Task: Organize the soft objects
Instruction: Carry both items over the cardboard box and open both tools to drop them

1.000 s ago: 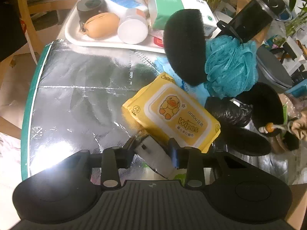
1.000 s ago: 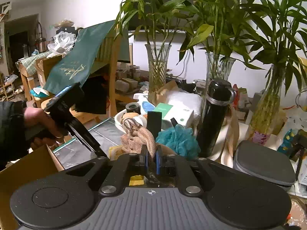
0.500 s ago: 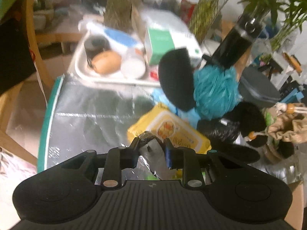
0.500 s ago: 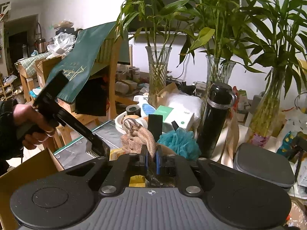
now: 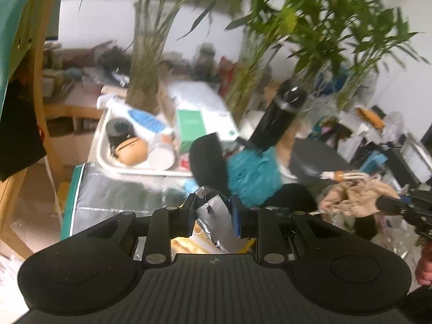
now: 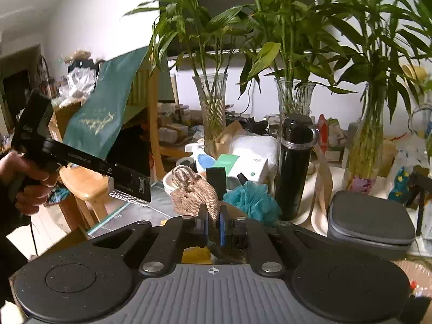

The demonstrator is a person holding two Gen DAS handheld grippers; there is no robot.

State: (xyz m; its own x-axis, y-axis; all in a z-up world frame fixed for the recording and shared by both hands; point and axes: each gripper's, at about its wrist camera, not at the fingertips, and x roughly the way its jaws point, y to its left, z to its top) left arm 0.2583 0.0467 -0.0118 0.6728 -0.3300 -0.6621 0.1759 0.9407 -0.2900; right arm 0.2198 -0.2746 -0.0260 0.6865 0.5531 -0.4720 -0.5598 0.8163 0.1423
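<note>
left tool (image 5: 213, 217) clamped on a fold of the silver insulated bag (image 5: 216, 224), its jaws pressing the foil from both sides; a second earlier the same tool sat lower over the yellow wipes pack with its jaws a little wider around the fold, and they have since closed to their tightest. since then the view has swung upward: the wipes pack, then in the middle of the left wrist view, now shows only as a pale yellow patch (image 5: 189, 243) beneath the tool, while the plants and the wall fill the upper half and the whole picture is smeared by motion. the rest of the silver bag (image 5: 113, 197) lies flat on the tabletop. right tool (image 6: 213, 225) closed on the beige knitted pouch (image 6: 193, 191), holding it above the tabletop much as in the earlier right wrist views; the left tool (image 6: 129, 183) appears there higher than before, gripped by a hand (image 6: 29, 181). teal bath pouf (image 5: 251, 178), black sponge (image 5: 208, 162) and black bottle (image 5: 280, 116) stand behind, apparently untouched. judged from this, the bag's edge is being raised to open it, so that the pouch and the other soft things can go in; none is inside yet.
</note>
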